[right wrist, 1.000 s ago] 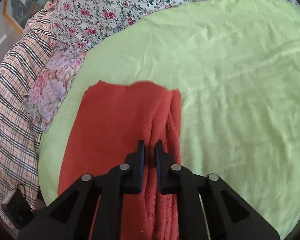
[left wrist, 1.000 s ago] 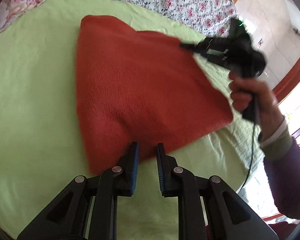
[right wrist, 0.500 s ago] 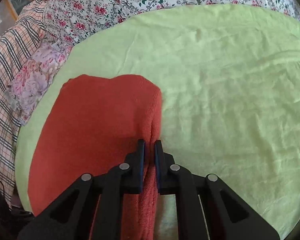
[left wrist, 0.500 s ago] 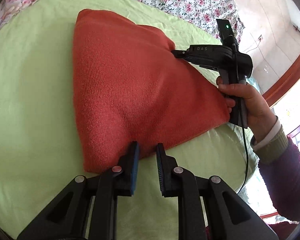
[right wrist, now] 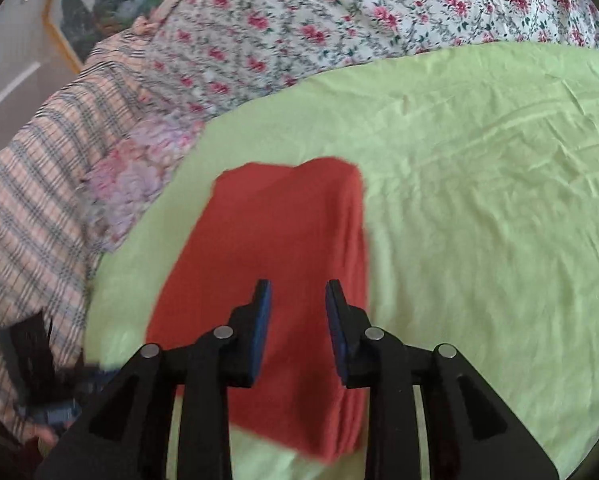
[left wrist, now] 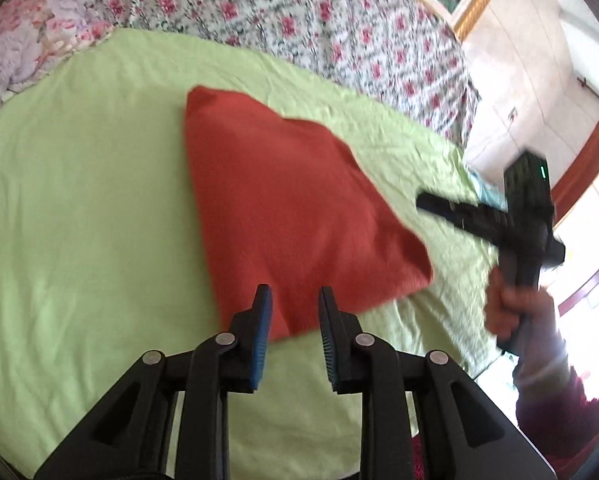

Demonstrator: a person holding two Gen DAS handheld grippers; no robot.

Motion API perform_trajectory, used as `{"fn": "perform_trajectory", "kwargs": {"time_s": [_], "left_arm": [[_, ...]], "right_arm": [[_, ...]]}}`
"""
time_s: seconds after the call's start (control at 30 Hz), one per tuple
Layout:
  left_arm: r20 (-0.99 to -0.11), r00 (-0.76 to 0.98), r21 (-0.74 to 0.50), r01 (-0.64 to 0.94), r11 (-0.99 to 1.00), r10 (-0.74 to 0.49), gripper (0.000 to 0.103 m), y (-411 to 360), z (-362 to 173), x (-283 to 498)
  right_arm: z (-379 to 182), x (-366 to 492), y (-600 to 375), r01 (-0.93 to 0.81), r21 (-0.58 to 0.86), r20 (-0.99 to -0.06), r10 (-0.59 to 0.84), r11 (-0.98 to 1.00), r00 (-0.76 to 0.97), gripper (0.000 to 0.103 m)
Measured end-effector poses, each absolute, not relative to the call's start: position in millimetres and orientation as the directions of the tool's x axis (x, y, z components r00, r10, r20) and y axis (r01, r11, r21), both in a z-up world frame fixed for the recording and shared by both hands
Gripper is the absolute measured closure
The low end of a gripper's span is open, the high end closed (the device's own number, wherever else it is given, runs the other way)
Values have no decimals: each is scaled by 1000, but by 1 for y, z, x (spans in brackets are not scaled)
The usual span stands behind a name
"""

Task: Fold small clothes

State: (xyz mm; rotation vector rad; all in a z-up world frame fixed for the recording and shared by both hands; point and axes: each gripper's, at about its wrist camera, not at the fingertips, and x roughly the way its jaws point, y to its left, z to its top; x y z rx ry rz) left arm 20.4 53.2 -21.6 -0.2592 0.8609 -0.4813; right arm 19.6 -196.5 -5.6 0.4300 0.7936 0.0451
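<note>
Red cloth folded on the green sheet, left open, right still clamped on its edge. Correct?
Not quite: the right gripper is open too, nothing between its fingers, as the right wrist view shows. It sits above the red cloth without gripping it. The cloth does lie folded on the green sheet, and the left gripper is open.

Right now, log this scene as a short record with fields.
surface: green sheet
garment: red cloth, folded, lying flat on the sheet
left gripper: open, nothing between its fingers, over the cloth's near corner
right gripper: open, empty, above the cloth
behind: flowered bedding, checked blanket
</note>
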Motion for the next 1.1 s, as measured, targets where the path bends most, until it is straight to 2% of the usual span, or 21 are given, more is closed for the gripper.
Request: {"fn": "perform_trajectory", "kwargs": {"time_s": [0.2, 0.27, 0.4, 0.47, 0.77, 0.8, 0.9, 1.1], "left_arm": [[-663, 552, -416, 290, 862, -505, 78, 54, -27, 33], [-673, 540, -409, 297, 863, -505, 75, 51, -34, 35], [-740, 512, -352, 257, 900, -436, 75, 48, -63, 41], [-749, 506, -356, 237, 904, -428, 75, 52, -73, 43], [-749, 522, -338, 229, 913, -408, 75, 46, -78, 38], [-747, 523, -343, 226, 912, -410, 75, 47, -78, 38], [-745, 518, -357, 223, 907, -420, 75, 50, -75, 38], [-751, 505, -369, 214, 905, -426, 73, 56, -67, 37]], "right_arm": [[-19, 5, -180, 108, 396, -701, 225, 912, 677, 74], [-23, 3, -176, 108, 390, -710, 223, 915, 668, 74], [-47, 5, -176, 166, 262, -803, 119, 951, 584, 74], [-63, 3, -181, 188, 266, -822, 121, 945, 557, 75], [-71, -1, -185, 190, 242, -827, 100, 951, 553, 75], [-73, -1, -187, 216, 209, -844, 64, 954, 533, 70], [-73, -3, -198, 233, 299, -822, 125, 925, 556, 70], [-43, 1, -204, 215, 345, -766, 142, 913, 627, 70]]}}
